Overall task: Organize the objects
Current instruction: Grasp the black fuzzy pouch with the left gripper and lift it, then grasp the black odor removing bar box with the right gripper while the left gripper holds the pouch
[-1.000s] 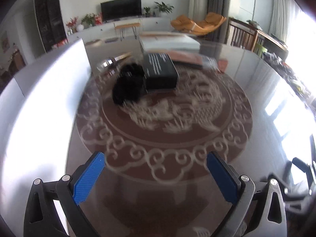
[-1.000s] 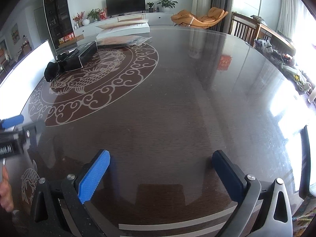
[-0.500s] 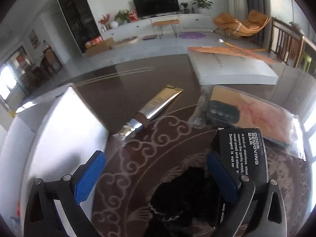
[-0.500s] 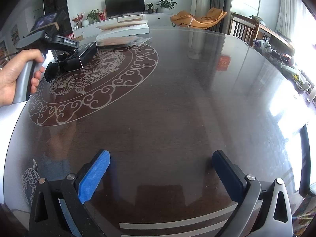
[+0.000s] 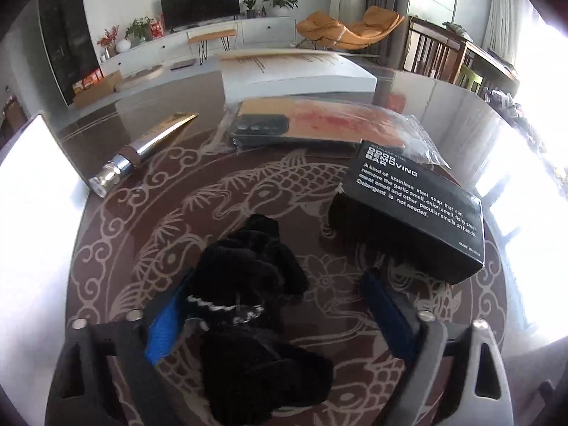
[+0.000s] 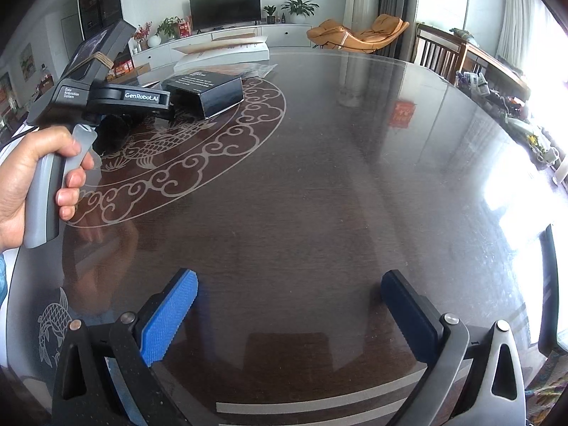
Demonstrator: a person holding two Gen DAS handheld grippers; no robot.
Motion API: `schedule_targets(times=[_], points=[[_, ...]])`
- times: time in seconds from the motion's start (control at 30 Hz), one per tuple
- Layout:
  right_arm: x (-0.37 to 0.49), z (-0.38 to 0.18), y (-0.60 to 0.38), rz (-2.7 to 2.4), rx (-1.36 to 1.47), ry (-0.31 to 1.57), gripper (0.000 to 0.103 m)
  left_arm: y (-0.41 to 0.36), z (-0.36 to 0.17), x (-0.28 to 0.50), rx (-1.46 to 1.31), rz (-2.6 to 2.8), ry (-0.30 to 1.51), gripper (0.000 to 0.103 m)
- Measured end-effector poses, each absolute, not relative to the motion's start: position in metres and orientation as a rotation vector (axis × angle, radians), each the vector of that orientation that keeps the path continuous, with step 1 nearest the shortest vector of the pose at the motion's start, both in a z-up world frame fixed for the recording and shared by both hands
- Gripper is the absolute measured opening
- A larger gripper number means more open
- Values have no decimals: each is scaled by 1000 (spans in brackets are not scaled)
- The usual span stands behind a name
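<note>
Left wrist view: my left gripper (image 5: 273, 305) is low over the table (image 5: 198, 92), its jaws spread wide on either side of a black scrunchie (image 5: 254, 280). The scrunchie lies between the blue pads (image 5: 165, 330), nearer the left one, and I cannot tell whether that pad touches it; nothing is clamped. Just right of the scrunchie, a black box (image 5: 415, 209) with white print sits on the table's fish pattern, one end near my right finger but apart from it. Behind it lies a bagged phone case (image 5: 319, 127), and behind that a white flat box (image 5: 294, 71). A silver tube (image 5: 142, 149) lies at the left, pointing diagonally away from me.

Right wrist view: my right gripper (image 6: 289, 312) hovers above bare dark table (image 6: 337, 177), jaws wide apart and holding nothing, well away from the objects. At the left of this view my left hand (image 6: 28, 177) wraps the grey handle of the left gripper (image 6: 106, 96), fingers curled round the front and the thumb on top. The tool is tipped forward and down toward the scrunchie (image 6: 113, 131), which shows as a dark lump under its nose. The black box (image 6: 209, 94) stands just beyond, with the white box (image 6: 223, 55) at the table's far edge.
</note>
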State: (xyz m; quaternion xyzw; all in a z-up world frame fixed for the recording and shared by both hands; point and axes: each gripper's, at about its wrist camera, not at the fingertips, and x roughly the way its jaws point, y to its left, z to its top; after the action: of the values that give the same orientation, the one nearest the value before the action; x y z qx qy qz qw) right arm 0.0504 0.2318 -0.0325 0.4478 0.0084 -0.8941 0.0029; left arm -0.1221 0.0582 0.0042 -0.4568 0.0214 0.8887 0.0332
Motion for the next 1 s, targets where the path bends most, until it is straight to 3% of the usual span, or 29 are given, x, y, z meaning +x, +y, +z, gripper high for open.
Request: schedule_targets(times=[0.03, 0.23, 0.3, 0.33, 0.37, 0.4, 0.43, 1.0], points=[[50, -33, 232, -2804, 1404, 26, 103, 54, 7, -116, -1390, 2738, 67, 37], [50, -33, 232, -2804, 1404, 26, 103, 42, 11, -55, -1369, 2718, 7, 36], [50, -33, 232, -2804, 1404, 27, 103, 46, 11, -28, -1369, 2743, 10, 40], [50, -33, 232, -2804, 1404, 26, 103, 48, 10, -18, -1365, 2761, 25, 49], [50, -33, 232, -2804, 1404, 26, 103, 51, 8, -8, -1364, 2768, 54, 72], [50, -33, 232, -2804, 1404, 26, 103, 53, 7, -1, -1388, 2751, 77, 84], [51, -33, 232, -2803, 1403, 26, 103, 53, 6, -1, -1429, 2716, 82, 103], [47, -32, 228, -2782, 1454, 32, 103, 55, 2, 4, -1424, 2687, 81, 103]])
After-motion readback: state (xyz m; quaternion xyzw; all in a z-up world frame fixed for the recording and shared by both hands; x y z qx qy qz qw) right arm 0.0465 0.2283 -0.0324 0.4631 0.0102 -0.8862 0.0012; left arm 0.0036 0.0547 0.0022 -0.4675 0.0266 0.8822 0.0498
